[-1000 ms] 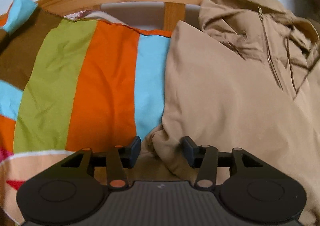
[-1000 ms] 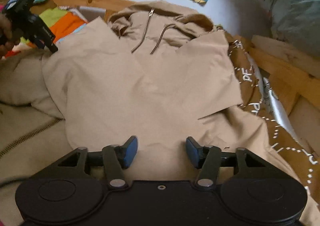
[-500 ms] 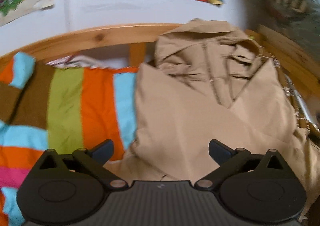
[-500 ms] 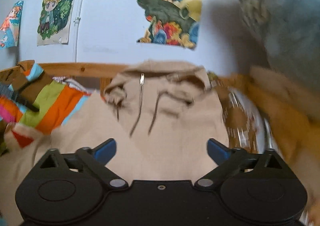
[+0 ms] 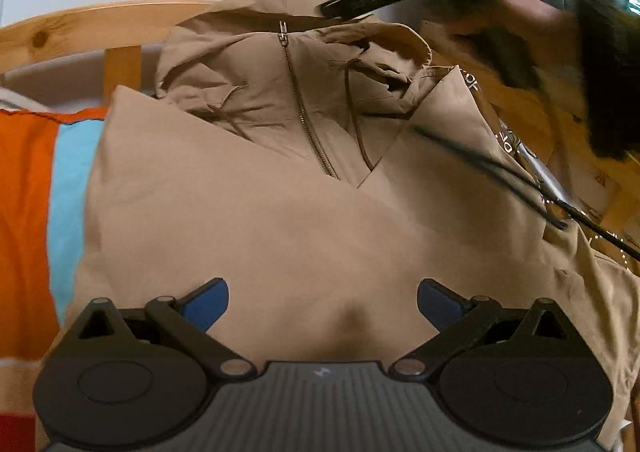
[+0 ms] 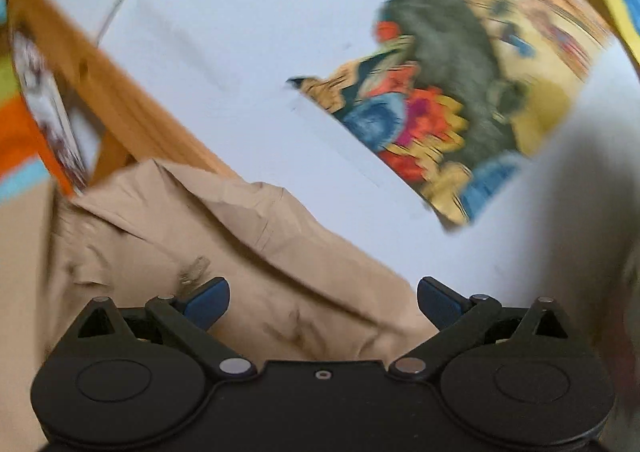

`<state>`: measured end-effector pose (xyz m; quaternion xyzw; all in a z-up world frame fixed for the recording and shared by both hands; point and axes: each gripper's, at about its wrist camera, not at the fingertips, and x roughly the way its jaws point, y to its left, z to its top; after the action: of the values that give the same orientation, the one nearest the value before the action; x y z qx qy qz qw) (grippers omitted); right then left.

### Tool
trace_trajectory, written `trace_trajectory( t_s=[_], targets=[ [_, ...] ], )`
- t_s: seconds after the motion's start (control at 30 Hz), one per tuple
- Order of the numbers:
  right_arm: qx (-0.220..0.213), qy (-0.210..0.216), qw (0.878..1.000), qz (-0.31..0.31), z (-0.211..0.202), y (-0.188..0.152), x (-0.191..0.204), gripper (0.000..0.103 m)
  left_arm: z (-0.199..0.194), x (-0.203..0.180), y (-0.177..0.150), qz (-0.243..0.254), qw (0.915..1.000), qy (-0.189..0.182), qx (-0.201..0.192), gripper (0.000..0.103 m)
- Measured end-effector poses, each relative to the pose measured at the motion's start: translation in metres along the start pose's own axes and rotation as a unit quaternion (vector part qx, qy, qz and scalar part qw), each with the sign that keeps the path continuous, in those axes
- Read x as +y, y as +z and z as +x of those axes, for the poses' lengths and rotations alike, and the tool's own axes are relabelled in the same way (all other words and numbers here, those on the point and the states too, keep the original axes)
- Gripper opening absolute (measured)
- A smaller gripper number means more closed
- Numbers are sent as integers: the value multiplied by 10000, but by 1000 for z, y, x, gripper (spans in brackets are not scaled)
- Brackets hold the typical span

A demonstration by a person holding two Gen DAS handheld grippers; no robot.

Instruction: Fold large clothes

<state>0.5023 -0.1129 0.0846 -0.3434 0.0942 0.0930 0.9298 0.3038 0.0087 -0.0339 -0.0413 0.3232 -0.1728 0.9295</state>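
Note:
A tan hooded jacket lies on the bed with both sleeves folded across its front; its zipper and drawstrings show below the hood. My left gripper hovers open over the jacket's lower body, nothing between its blue pads. In the left wrist view the other gripper and the hand holding it are blurred at the top right, above the hood. My right gripper is open, tilted, just over the hood near the wall.
A striped orange, blue and green bedspread lies left of the jacket. The wooden headboard runs behind the hood against a white wall with a colourful poster. A brown patterned cloth and wooden frame lie to the right.
Both grippers opened wide after being narrowly open a second ago. The left swung right from the sleeve edge to the jacket's middle. The right rose and moved toward the hood and wall, tilting.

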Motion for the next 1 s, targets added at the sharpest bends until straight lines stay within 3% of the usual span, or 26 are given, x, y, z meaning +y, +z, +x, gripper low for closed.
trace_trajectory(
  t_s=[0.07, 0.17, 0.23, 0.27, 0.3, 0.47, 0.6, 0.73, 0.87, 1.0],
  targets=[
    [43, -114, 9989, -444, 24, 1, 11, 94, 9, 9, -2, -264, 9996, -96, 50, 102],
    [165, -454, 9954, -832, 50, 0, 23, 75, 21, 16, -10, -532, 9984, -158, 70, 102],
    [62, -515, 9964, -669, 54, 2, 21, 38, 22, 14, -13, -405, 9991, -125, 47, 102],
    [-23, -521, 9972, -542, 51, 4, 19, 28, 23, 12, -14, -294, 9995, -94, 54, 102],
    [-133, -548, 9976, -405, 46, 6, 15, 8, 22, 11, -15, -210, 9997, -76, 61, 102],
    [-690, -554, 9957, -272, -13, 6, 6, 5, 21, 8, -16, -106, 9999, -7, 101, 102],
    [-1103, -574, 9908, -536, -90, -8, 18, 5, 8, 25, -13, -892, 9956, -256, 99, 102],
    [-1340, -453, 9885, -529, -169, -36, 38, 5, -13, 45, -13, -1680, 9855, -223, 106, 102],
    [-1066, 7, 9942, -106, -227, -75, 78, 5, -46, 60, -18, -2145, 9767, -22, 10, 102],
    [-313, 597, 9976, 179, -247, -125, 131, 9, -75, 76, -26, -2641, 9642, 99, -211, 102]
  ],
)
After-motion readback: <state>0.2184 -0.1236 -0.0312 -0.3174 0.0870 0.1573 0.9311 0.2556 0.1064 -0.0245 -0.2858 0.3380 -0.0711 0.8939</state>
